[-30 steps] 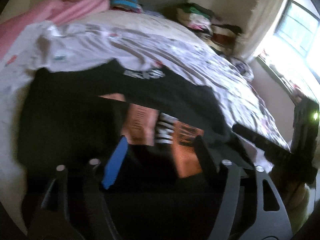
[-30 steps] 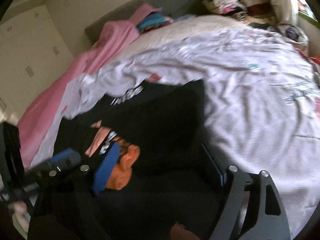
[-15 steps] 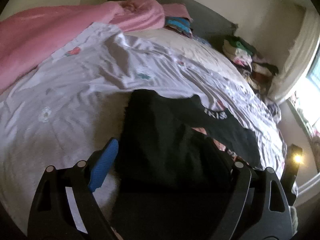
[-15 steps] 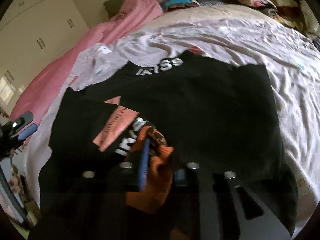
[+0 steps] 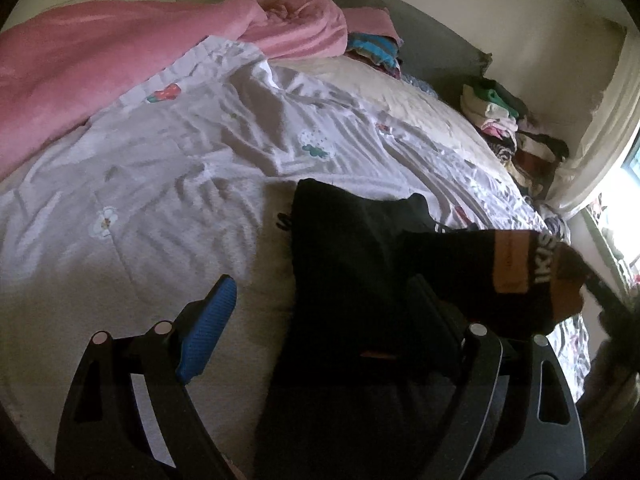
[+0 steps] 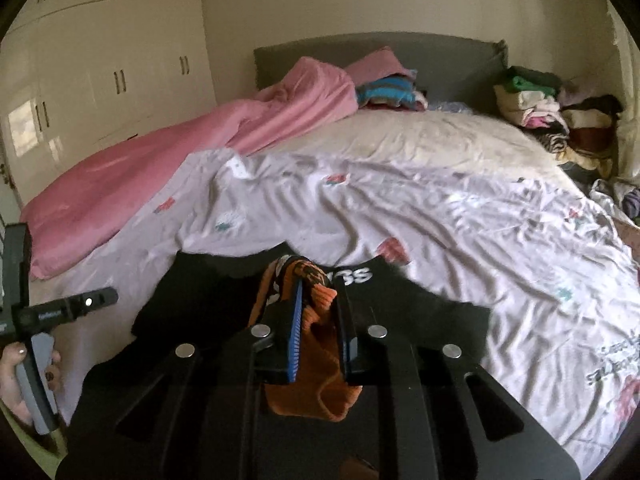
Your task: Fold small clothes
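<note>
Black garment (image 6: pixel 208 300): matt cloth, orange ribbed knit cuff (image 6: pixel 320 300). Bedsheet (image 5: pixel 160 184): white printed cloth, creased, faint sheen. Pink blanket (image 5: pixel 80 68): soft, matt.

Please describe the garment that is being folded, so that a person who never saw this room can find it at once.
On the bed, look at the white flowered sheet near its foot. The black sweater lies there, and the right gripper pinches its orange ribbed cuff. Unlike the pink blanket and the clothes piles by the headboard, it is black with white letters.
</note>
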A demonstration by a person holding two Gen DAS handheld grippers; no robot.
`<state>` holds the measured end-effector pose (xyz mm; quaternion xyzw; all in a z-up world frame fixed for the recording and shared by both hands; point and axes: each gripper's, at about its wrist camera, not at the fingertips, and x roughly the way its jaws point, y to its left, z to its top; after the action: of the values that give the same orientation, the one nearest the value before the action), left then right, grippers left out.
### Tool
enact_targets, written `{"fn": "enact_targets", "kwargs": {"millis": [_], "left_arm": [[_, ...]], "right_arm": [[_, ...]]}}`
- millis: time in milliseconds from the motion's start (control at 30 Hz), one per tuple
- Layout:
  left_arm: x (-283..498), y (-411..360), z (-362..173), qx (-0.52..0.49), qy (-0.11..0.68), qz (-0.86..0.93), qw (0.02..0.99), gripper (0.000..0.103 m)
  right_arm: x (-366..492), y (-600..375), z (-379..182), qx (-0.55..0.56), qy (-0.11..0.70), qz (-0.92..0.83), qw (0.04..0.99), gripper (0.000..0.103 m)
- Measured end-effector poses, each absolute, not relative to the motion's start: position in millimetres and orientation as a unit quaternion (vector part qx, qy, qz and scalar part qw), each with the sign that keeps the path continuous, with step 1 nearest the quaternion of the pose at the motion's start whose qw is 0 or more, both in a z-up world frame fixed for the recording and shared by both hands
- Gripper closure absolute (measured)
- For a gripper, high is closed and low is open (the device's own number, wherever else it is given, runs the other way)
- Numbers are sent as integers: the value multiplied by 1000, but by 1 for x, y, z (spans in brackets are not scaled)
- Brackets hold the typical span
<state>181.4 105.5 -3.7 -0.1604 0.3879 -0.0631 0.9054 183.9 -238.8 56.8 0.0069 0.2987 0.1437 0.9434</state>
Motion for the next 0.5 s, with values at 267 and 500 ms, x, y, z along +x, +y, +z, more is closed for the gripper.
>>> {"fn": "enact_targets", "kwargs": {"millis": [267, 500], "left_arm": [[191, 78, -14, -127, 403, -77, 903, 24], [203, 48, -16, -105, 406, -95, 903, 24]], "right_arm": [[183, -272, 35, 38, 320, 106, 941, 97], [183, -280, 18, 46, 335, 85, 937, 97]]}}
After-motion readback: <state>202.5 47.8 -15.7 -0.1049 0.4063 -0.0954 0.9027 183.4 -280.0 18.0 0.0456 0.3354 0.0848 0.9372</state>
